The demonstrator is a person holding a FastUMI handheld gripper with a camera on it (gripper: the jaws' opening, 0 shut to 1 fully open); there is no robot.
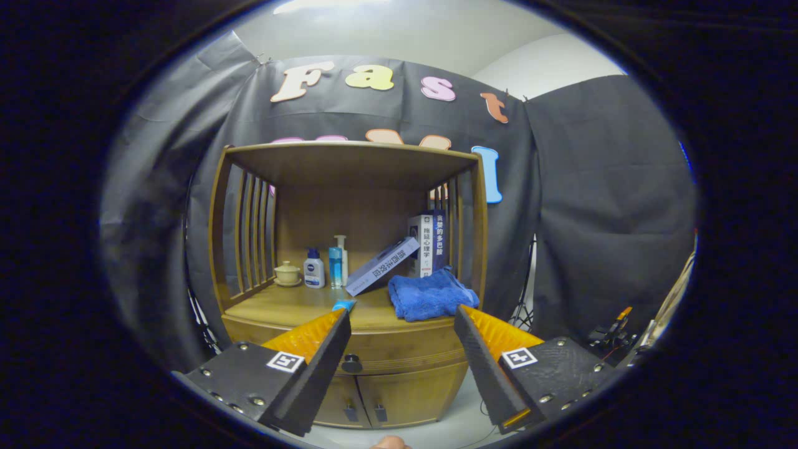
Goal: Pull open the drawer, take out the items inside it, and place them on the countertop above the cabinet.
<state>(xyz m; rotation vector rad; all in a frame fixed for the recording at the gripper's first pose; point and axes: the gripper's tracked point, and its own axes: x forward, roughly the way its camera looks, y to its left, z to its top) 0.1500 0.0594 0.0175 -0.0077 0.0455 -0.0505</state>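
Gripper view: I'm holding the gripper (402, 318) back from the cabinet (349, 249), fingers spread wide, gripping nothing.
Drawer: I'm seeing the drawer (399, 349) sitting flush under the countertop (293, 305), contents hidden.
Knob: I'm lining up on the knob (351, 363), ahead between the fingers, nearer the left one, below the tips.
Countertop: I'm noting a towel (430, 294), bottles (327, 265), books (405, 252) and a blue tube (344, 305).
Stage: I'm reading this as fitting either end of the job.
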